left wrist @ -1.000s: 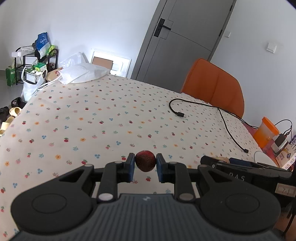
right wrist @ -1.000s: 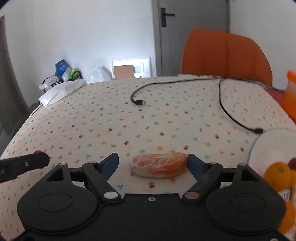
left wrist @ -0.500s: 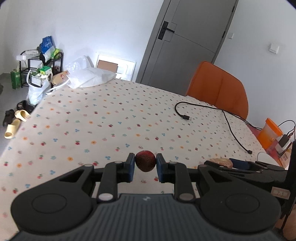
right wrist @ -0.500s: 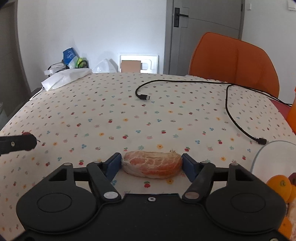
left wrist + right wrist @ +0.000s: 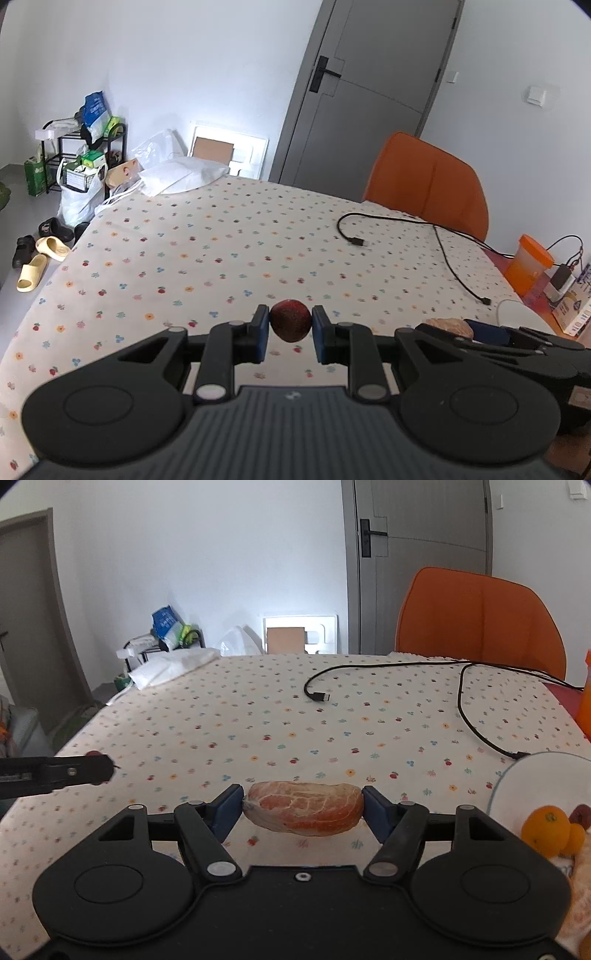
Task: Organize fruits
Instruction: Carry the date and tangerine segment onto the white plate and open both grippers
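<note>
Clamped between blue fingers (image 5: pixel 259 332), round speckled fruit (image 5: pixel 290 325).

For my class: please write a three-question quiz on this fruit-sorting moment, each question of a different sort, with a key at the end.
1. True or false: the left gripper is shut on a small dark red fruit.
2. What is between the pads of the right gripper? A) a peeled orange segment in clear wrap; B) a black cable; C) a banana.
3. Fill in: the whole oranges lie on a white ____ at the right edge of the right wrist view.

Key: 1 true; 2 A; 3 plate. The black cable lies loose on the flowered cloth, touched by neither gripper.
</note>
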### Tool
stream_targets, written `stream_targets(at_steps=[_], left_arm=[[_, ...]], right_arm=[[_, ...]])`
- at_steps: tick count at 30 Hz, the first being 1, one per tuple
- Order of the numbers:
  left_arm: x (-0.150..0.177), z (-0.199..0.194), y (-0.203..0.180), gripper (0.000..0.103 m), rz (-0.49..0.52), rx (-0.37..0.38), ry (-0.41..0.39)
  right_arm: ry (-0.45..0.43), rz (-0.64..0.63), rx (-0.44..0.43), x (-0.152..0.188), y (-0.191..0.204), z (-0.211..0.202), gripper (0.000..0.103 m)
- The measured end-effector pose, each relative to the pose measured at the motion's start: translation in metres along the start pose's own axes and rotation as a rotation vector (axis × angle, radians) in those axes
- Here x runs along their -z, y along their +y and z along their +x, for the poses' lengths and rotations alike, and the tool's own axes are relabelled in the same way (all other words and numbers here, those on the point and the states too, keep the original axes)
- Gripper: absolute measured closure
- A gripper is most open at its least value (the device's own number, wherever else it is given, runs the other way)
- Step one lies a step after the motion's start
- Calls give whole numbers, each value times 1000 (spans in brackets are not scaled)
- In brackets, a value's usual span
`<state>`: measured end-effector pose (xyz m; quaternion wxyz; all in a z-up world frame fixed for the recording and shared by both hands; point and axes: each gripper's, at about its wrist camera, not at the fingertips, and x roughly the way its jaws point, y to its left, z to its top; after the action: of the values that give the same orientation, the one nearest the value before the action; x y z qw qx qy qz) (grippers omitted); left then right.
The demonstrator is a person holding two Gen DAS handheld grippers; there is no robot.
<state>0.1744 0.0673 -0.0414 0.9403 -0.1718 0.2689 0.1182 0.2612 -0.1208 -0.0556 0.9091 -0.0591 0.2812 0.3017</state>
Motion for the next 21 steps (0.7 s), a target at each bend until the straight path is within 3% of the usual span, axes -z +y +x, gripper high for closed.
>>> stream_targets(at_steps=[21], left_arm=[[6,-10,-73,80,94,126,-13]], right_arm=[[-134,90,65,13,-42,-90,36]])
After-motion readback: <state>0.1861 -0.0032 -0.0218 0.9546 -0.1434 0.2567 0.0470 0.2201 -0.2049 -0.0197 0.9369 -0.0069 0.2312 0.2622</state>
